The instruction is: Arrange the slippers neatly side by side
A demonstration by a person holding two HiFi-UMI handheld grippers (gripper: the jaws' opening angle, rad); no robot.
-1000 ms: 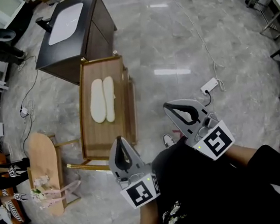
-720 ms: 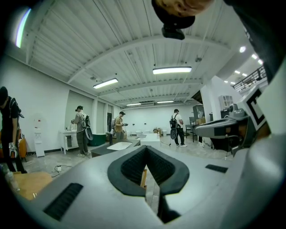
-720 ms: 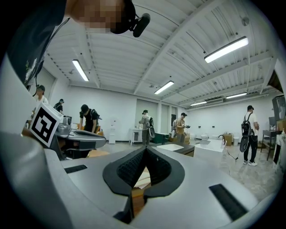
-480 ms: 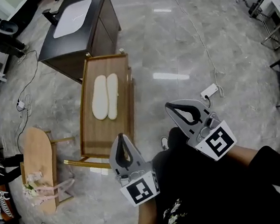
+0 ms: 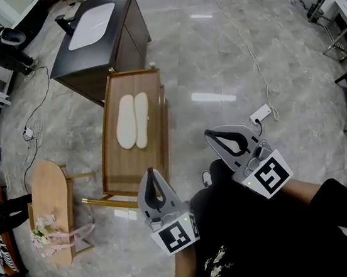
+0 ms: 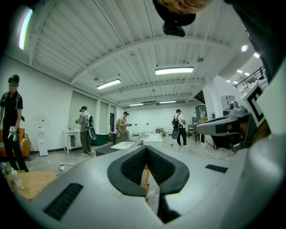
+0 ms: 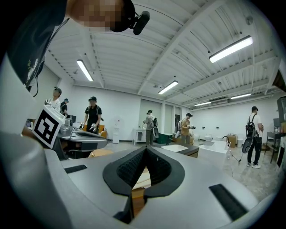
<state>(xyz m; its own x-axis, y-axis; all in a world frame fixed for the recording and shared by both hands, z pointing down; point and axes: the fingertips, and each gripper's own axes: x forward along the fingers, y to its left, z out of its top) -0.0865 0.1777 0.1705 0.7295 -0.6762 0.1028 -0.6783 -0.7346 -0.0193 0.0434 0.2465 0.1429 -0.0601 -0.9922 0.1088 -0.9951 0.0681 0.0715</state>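
Two cream slippers (image 5: 132, 121) lie side by side, touching, on a low wooden table (image 5: 119, 171) in the head view. Both grippers are held near my body, well short of the table. My left gripper (image 5: 150, 172) is shut and empty, its tip just past the table's near edge. My right gripper (image 5: 209, 133) is shut and empty, over the floor to the right of the table. In the left gripper view the jaws (image 6: 146, 148) meet at the tip; the right gripper view shows its jaws (image 7: 145, 149) meeting too. The slippers are hidden in both gripper views.
A dark cabinet with a white basin (image 5: 92, 18) stands beyond the table. A small wooden stool with pink slippers (image 5: 52, 219) sits at the left. A white power strip and cable (image 5: 261, 114) lie on the marble floor. Several people (image 6: 84, 129) stand around the room.
The view has shifted slightly; the table and slippers sit a little lower and to the right in the head view. Both grippers stay shut and keep about the same place in the picture.
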